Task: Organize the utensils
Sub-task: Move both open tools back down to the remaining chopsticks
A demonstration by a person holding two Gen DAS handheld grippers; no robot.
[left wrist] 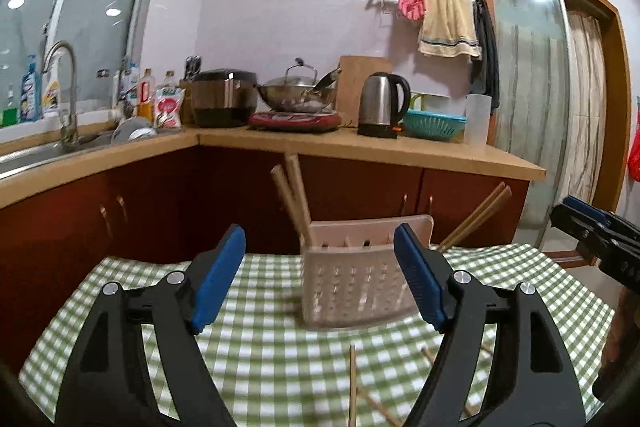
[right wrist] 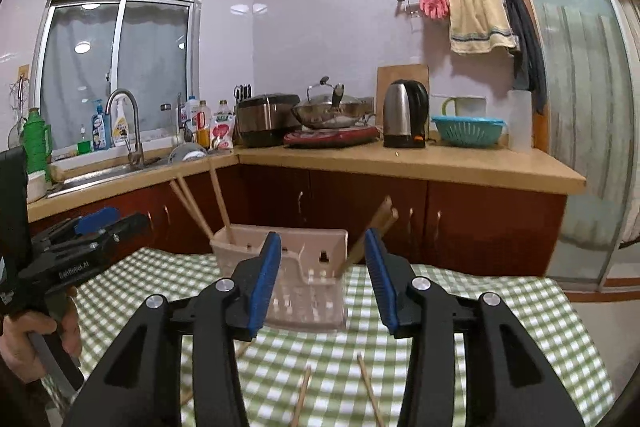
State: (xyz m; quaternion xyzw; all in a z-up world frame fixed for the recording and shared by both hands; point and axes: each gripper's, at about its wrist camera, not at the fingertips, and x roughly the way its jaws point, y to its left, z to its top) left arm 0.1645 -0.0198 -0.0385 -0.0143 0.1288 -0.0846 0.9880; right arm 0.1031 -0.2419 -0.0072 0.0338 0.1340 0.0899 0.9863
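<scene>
Green-and-white checked cloth (left wrist: 280, 359) covers the tabletop right under your claws, and loose chopsticks (left wrist: 352, 383) lie flat on it nearest to you, in front of the holder; the right wrist view shows two of those sticks (right wrist: 370, 389) angled apart on the cloth. Your left claw (left wrist: 320, 279) hangs above the cloth with its blue pads spread wide and nothing between them. Your right claw (right wrist: 322, 281) is spread wide too, gripping nothing, and it hovers just short of the holder.

Past the pads stands the perforated plastic chopstick holder (left wrist: 356, 287), upright on the cloth near the far edge of the tabletop. Its left end holds a few chopsticks (left wrist: 294, 195) that lean up and to the left. At its right end another pair (right wrist: 370, 233) leans out to the right; from the right wrist view their lower ends sit in the holder's right compartment.

Beyond the tabletop run dark red cabinets (right wrist: 360, 211) under a wooden counter (right wrist: 400, 159). On that counter, left to right, you have a sink with a faucet (right wrist: 128, 123), bottles, a rice cooker (right wrist: 266, 121), a wok (right wrist: 330, 113) on a red cooktop, an electric kettle (right wrist: 404, 115) and a teal colander (right wrist: 468, 131)
</scene>
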